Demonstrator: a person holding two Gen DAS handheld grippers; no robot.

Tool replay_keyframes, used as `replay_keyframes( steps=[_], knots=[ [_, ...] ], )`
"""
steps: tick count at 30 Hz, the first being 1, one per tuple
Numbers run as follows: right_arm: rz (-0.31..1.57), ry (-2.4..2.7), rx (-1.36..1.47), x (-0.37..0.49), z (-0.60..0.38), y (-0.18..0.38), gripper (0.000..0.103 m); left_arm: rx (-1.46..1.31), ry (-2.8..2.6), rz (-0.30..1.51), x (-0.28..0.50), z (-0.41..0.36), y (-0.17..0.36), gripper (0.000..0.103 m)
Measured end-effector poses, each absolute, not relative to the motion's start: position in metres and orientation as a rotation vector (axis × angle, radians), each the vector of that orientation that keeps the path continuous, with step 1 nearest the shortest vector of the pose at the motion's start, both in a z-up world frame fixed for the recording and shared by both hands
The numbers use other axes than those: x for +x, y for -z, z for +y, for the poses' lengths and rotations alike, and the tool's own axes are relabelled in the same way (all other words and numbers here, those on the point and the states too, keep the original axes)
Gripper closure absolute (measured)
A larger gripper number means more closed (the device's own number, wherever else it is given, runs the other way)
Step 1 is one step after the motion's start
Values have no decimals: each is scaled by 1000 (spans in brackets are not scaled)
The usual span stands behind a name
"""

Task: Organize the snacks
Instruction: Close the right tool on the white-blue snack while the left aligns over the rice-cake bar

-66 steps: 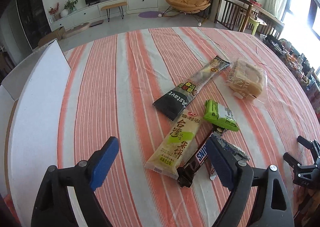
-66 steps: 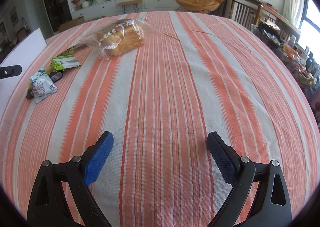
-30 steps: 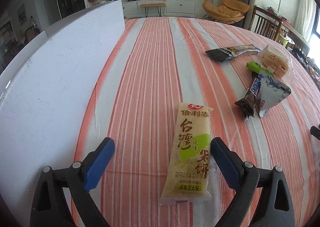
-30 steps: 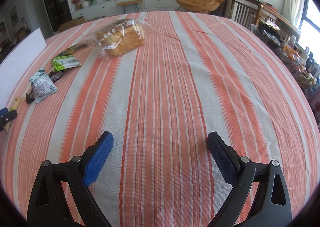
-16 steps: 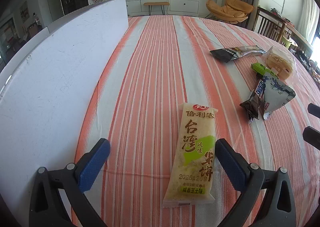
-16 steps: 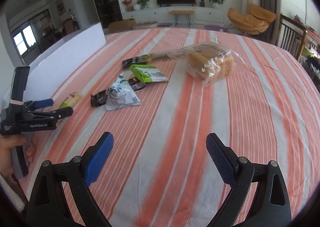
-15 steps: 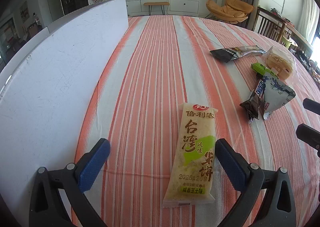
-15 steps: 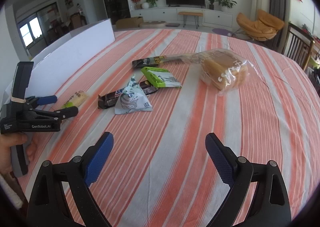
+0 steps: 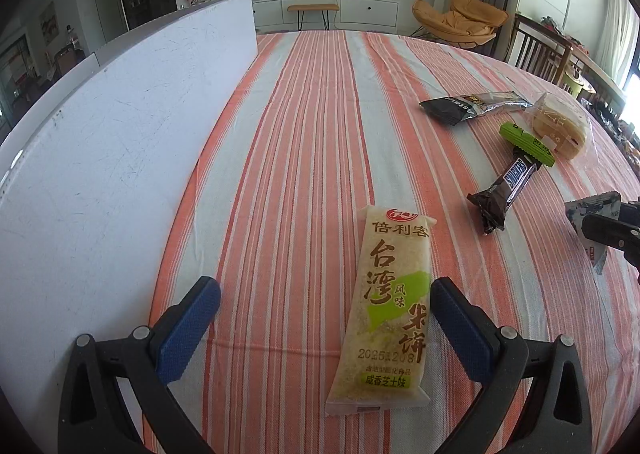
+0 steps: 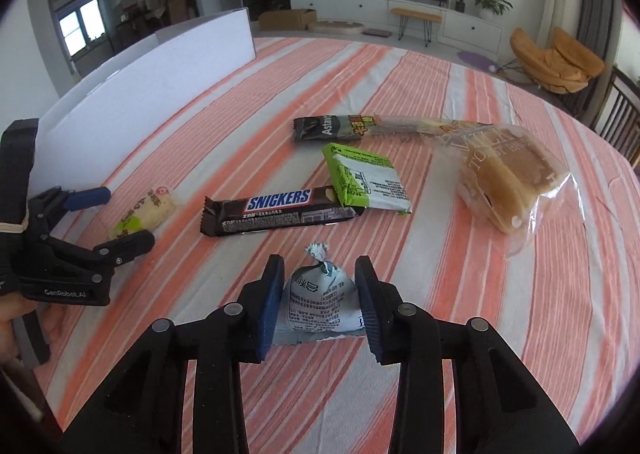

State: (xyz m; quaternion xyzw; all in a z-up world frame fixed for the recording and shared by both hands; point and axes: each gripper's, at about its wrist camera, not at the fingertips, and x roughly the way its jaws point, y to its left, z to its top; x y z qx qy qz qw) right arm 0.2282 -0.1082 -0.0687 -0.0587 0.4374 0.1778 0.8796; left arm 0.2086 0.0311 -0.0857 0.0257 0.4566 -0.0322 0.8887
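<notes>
From the left wrist, the left gripper stands wide open above the striped tablecloth, its blue pads clear of the rice cracker pack that lies lengthwise between them, nearer the right-hand pad. A white board stands along the left; the Snickers bar, green packet, dark long packet and bagged bread lie off to the right. From the right wrist, the right gripper is closing on a small grey-white pouch that sits between its pads, which touch the pouch's sides. The Snickers bar lies just beyond it.
</notes>
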Motion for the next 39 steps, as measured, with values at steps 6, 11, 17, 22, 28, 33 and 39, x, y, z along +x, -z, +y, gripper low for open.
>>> replay_keyframes(
  steps=[6,11,17,22,28,33,39],
  knots=[
    [1066,-255,-250,216,-132,61,63,53,67,948,208,31,86,0],
    [974,-219,-174,214,-148,80,27,53,67,948,208,31,86,0],
    [928,-201,-103,195,-162,88,26,53,67,948,208,30,86,0],
    [898,-188,-84,189,-170,92,16,53,67,948,208,30,86,0],
    [906,-174,-82,191,-170,92,11,52,67,948,207,30,86,0],
    [906,-175,-80,192,-170,93,10,52,67,947,207,30,86,0],
    [906,-175,-80,192,-170,93,10,52,67,947,207,30,86,0]
  ],
)
